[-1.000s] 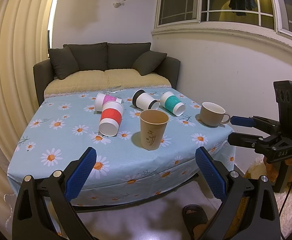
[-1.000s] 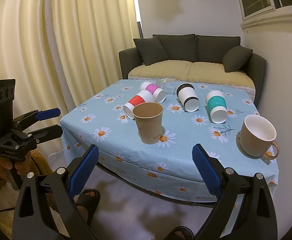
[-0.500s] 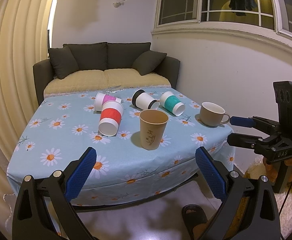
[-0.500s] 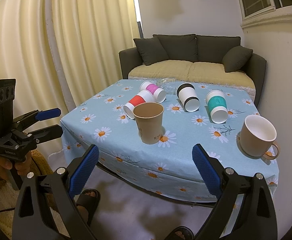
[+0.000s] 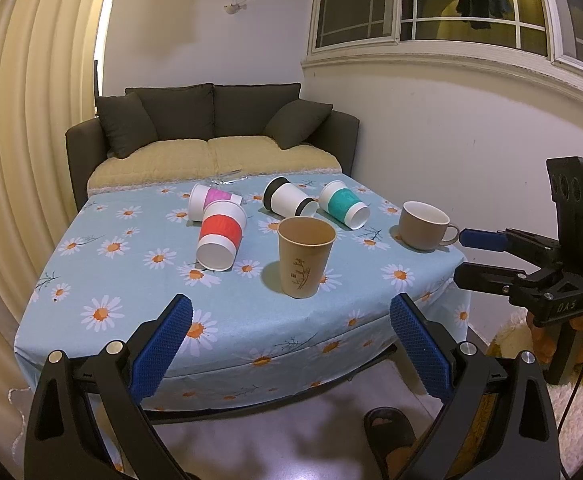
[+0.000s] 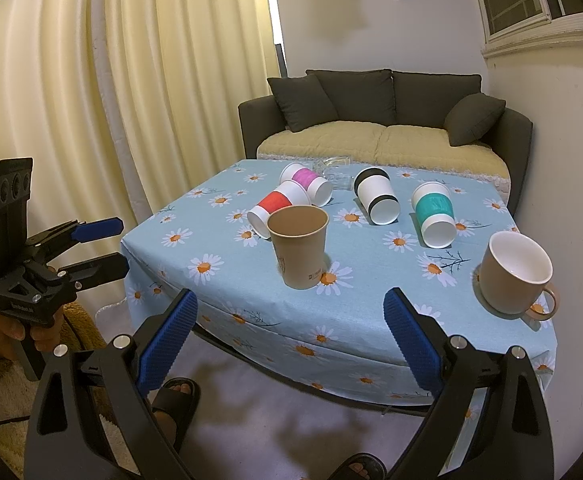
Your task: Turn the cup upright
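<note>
A brown paper cup (image 5: 305, 256) (image 6: 299, 250) stands upright near the front of the table. Behind it, cups lie on their sides: a red-sleeved one (image 5: 221, 236) (image 6: 277, 206), a pink one (image 5: 211, 200) (image 6: 307, 182), a black-banded one (image 5: 289, 200) (image 6: 377, 196) and a teal one (image 5: 343, 204) (image 6: 433, 214). A beige mug (image 5: 423, 224) (image 6: 515, 272) stands upright at the right. My left gripper (image 5: 291, 344) (image 6: 99, 246) and right gripper (image 6: 289, 338) (image 5: 475, 258) are open and empty, held off the table's front edge.
The table has a blue daisy cloth (image 5: 131, 288) (image 6: 219, 264). A dark sofa (image 5: 215, 132) stands behind it, curtains (image 6: 91, 100) to the left, a wall (image 5: 451, 140) to the right. Sandalled feet (image 6: 175, 396) are on the floor below.
</note>
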The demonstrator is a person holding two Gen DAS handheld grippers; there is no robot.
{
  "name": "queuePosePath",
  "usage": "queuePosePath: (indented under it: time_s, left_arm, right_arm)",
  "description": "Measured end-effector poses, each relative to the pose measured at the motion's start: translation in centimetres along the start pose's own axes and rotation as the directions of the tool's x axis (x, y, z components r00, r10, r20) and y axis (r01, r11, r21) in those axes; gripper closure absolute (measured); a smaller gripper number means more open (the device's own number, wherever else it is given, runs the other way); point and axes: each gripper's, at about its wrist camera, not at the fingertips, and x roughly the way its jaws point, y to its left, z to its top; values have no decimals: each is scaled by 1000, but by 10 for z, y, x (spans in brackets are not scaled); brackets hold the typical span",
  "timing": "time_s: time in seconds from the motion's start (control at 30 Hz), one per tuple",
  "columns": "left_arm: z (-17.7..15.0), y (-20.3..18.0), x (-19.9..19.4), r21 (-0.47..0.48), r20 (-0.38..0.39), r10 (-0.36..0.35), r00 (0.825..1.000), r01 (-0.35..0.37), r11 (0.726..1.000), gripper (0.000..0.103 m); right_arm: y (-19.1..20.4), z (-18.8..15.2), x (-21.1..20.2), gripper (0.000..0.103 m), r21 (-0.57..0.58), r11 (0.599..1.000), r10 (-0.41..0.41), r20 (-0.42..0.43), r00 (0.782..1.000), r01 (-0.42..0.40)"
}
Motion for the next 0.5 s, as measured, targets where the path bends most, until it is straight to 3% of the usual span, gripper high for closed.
queuePosePath:
  time_s: [0.5]
  left_arm:
    - [-2, -3, 1, 6, -2, 1, 1000, -1, 1000, 6]
  right_arm:
    - [1, 0, 1, 10, -3, 1000, 1, -1, 1000, -1]
